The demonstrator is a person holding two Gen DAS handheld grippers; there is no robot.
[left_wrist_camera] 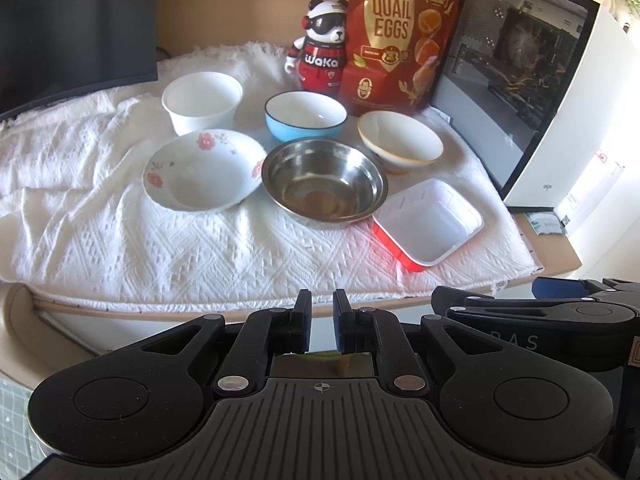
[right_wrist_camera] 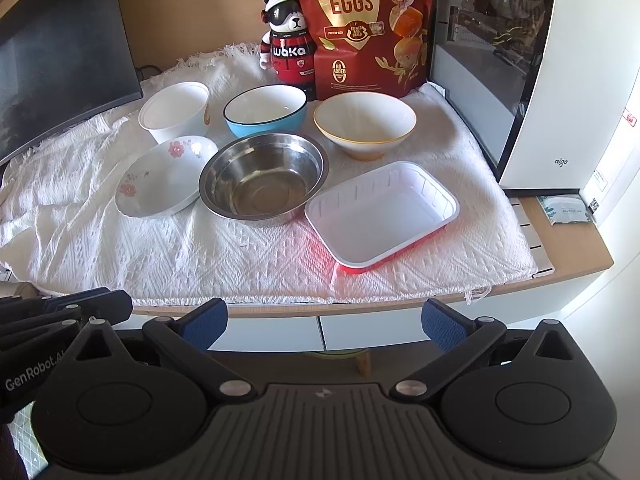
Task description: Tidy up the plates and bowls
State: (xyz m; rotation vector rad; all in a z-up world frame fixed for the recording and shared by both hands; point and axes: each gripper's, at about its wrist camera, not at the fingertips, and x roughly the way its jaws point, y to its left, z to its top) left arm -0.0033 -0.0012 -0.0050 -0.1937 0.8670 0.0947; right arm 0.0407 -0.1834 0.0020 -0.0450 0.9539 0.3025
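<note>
Six dishes on a white cloth (right_wrist_camera: 200, 256) covering the worktop (right_wrist_camera: 576, 256), none stacked. Back row, left to right: white cup-shaped bowl (right_wrist_camera: 176, 110), blue bowl (right_wrist_camera: 265, 109), white bowl with yellow rim (right_wrist_camera: 365, 123). Front row: flowered bowl (right_wrist_camera: 166, 176), steel bowl (right_wrist_camera: 263, 179) touching or just beside it, then a red tray with white inside (right_wrist_camera: 382, 216) just beside the steel bowl. Behind them, a panda figure (right_wrist_camera: 286, 40) and a red bag of quail eggs (right_wrist_camera: 364, 24); dark monitor (right_wrist_camera: 60, 60) at left, white computer case (right_wrist_camera: 560, 60) at right. Left gripper (left_wrist_camera: 322, 320) short of the worktop edge, jaws nearly together, nothing held. Right gripper (right_wrist_camera: 324, 324) also short of the edge, jaws spread wide, nothing between them.
</note>
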